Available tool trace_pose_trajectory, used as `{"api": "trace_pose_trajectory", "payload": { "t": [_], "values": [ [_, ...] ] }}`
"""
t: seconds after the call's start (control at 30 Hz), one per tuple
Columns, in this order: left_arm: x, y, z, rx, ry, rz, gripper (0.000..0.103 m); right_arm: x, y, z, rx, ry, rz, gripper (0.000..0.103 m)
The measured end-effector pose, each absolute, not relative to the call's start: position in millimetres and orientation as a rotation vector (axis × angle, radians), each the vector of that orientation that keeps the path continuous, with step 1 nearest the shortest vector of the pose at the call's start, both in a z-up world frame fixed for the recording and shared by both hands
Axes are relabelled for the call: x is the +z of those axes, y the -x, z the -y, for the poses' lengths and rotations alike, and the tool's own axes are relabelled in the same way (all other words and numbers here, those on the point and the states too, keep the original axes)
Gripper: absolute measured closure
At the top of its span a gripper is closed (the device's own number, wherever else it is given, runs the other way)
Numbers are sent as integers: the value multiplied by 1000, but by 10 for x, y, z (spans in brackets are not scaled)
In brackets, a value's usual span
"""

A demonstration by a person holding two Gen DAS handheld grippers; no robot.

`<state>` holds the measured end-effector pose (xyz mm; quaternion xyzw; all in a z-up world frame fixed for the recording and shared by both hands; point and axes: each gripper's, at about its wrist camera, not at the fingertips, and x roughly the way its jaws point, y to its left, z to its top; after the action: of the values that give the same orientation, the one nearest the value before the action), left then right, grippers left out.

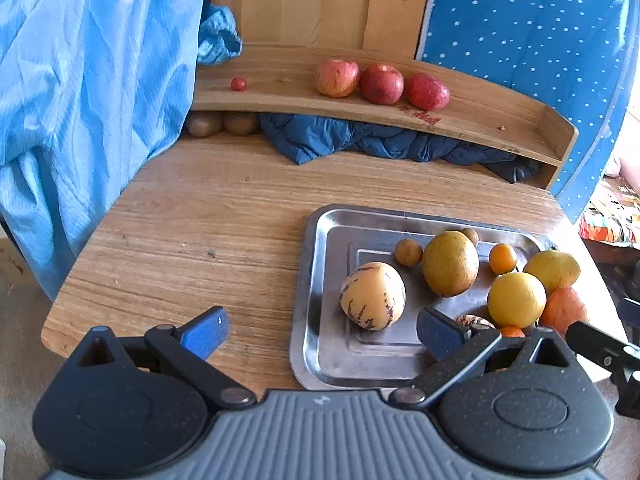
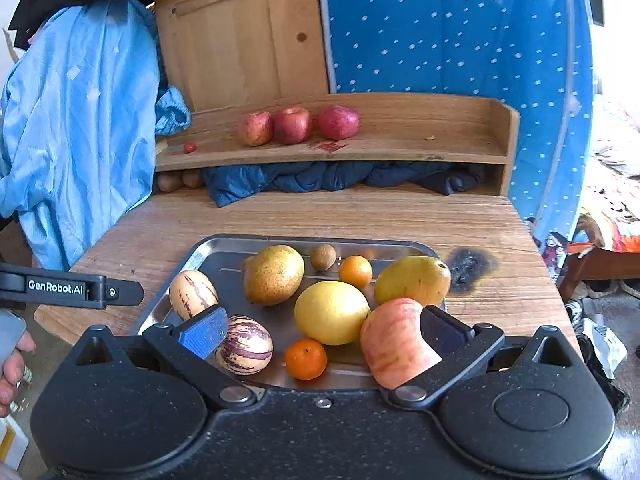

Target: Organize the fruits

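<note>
Blue-padded jaws of the right gripper [image 2: 320,334] stand wide apart over the near end of a steel tray [image 2: 208,246], with nothing clamped; a pink-yellow apple [image 2: 394,342] lies just inside the right-hand pad, though I cannot tell whether they touch. Between the pads lie a purple-striped melon [image 2: 245,346] and a small mandarin [image 2: 306,358], and just beyond them a big yellow citrus [image 2: 331,312]. Farther along the tray are a paler striped melon [image 2: 192,294], a brownish-yellow mango [image 2: 274,274], a second mandarin [image 2: 355,271], a small brown round fruit [image 2: 323,257] and, at the right rim, a greenish-yellow mango [image 2: 412,280]. The left gripper [image 1: 322,330] is also spread open and empty, one pad above the bare wooden table [image 1: 200,220], the other over the tray's near left part. A dark scorch mark [image 2: 470,266] stains the table just right of the tray. At the far edge a wooden shelf [image 2: 400,148] carries three red apples [image 2: 294,125] in a row and a tiny red fruit [image 2: 189,147] to their left. Under the shelf sit a bundled dark blue cloth [image 2: 320,180] and two brown kiwis [image 2: 178,180], and a light blue garment [image 2: 80,128] hangs at the left.
</note>
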<state>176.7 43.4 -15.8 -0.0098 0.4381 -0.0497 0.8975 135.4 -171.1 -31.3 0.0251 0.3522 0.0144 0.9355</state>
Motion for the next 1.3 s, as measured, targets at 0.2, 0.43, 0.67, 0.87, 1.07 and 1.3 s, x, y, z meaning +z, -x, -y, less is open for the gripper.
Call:
{"api": "trace_pose_trajectory", "payload": {
  "t": [0.2,0.43,0.67,0.87,1.07,1.3],
  "values": [
    [-77,-1564,-456,-133,-46,-837,1,-222,-1075,1570,-74,-54,-700,1],
    [-21,-1148,-556,-227,-71,-775,1,-161,-590,1316,-140,-71,-648,1],
    [-157,-944,-778,-265,47,-869,1,-89,-355,1173,-173,-53,-654,1],
    [-96,-865,-843,-219,55,-850,1,-56,-414,1174,-166,-58,-676,1],
    [-29,-758,-889,-220,37,-836,1,-40,-421,1152,-149,-79,-659,1],
    [-20,-709,-941,-237,36,-826,1,-66,-452,1106,-123,-97,-661,1]
  ]
}}
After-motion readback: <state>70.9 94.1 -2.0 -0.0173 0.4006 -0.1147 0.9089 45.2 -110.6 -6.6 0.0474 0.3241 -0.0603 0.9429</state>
